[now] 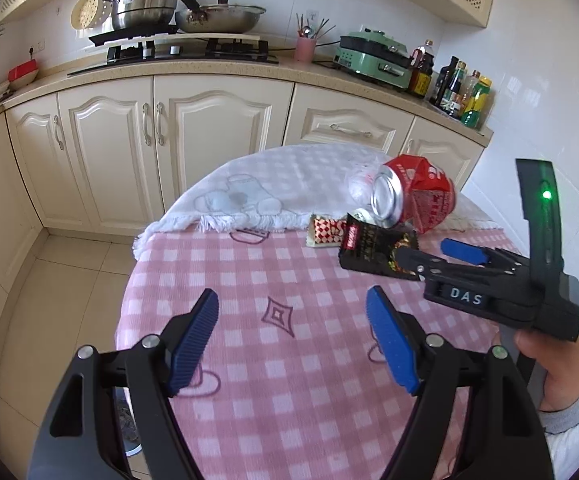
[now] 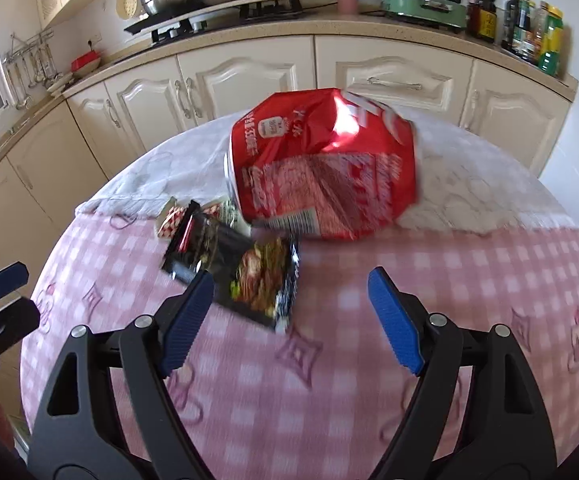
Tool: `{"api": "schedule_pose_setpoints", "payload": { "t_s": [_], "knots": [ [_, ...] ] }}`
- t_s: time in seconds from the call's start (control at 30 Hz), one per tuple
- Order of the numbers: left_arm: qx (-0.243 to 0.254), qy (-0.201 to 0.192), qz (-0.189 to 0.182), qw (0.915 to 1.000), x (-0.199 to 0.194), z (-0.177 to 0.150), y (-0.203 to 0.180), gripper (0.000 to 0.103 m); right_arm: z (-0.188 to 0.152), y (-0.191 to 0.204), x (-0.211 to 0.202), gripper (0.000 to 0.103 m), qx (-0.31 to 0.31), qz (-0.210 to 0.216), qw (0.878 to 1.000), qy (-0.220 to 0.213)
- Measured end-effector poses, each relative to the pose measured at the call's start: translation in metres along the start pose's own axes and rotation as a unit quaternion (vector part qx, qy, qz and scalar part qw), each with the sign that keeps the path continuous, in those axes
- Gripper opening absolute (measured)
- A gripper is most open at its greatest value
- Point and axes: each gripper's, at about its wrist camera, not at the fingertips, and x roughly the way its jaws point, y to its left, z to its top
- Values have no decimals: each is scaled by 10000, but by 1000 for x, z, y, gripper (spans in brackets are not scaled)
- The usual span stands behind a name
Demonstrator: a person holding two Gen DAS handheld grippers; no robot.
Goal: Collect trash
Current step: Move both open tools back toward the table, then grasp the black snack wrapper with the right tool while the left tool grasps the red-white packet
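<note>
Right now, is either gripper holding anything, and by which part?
Nothing is held. The left gripper and right gripper both stand open above the table; the crushed red can and black wrapper lie untouched on the cloth.

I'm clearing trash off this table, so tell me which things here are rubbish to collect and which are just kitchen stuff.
Trash to collect:
- crushed red can
- black snack wrapper
- red-and-white checked wrapper

Just lying about:
- white towel
- pots on the stove
- green cooker
- sauce bottles

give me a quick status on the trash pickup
Left gripper and right gripper open, empty. Crushed red can, black wrapper on table, untouched. Nothing in the way.
</note>
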Motion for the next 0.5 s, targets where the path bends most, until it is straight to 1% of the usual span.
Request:
{"api": "schedule_pose_setpoints", "payload": {
  "t_s": [0.03,0.07,0.1,0.17,0.2,0.23,0.3,0.33,0.37,0.4,0.47,0.5],
  "knots": [
    [-38,23,-14,10000,3,2,1,75,2,1,3,78,10,50,10000,29],
    [-55,33,-25,10000,5,4,0,74,3,1,7,75,6,137,9999,85],
    [-62,49,-51,10000,8,5,-1,74,4,2,8,60,-13,173,9998,125],
    [-7,65,-49,10000,12,6,-3,75,3,7,10,43,-148,252,9994,180],
    [7,70,-44,10000,12,7,-4,75,4,8,10,33,-201,298,9992,187],
    [9,78,-58,10000,14,8,-4,75,4,10,9,31,-275,253,9992,170],
    [-17,94,-81,9999,17,9,-6,75,1,12,4,18,-350,249,9991,75],
    [-17,100,-85,9999,17,10,-7,75,0,12,1,15,-372,256,9990,42],
    [8,113,-82,9999,19,11,-9,75,-3,13,-5,11,-438,168,9989,-35],
    [37,121,-80,9999,20,11,-12,75,-6,14,-12,10,-525,33,9985,-160],
    [126,130,-93,9998,22,13,-18,75,-10,12,-23,10,-602,-66,9976,-338],
    [158,122,-105,9997,22,13,-20,75,-14,11,-35,10,-666,-173,9963,-508]
  ]
}}
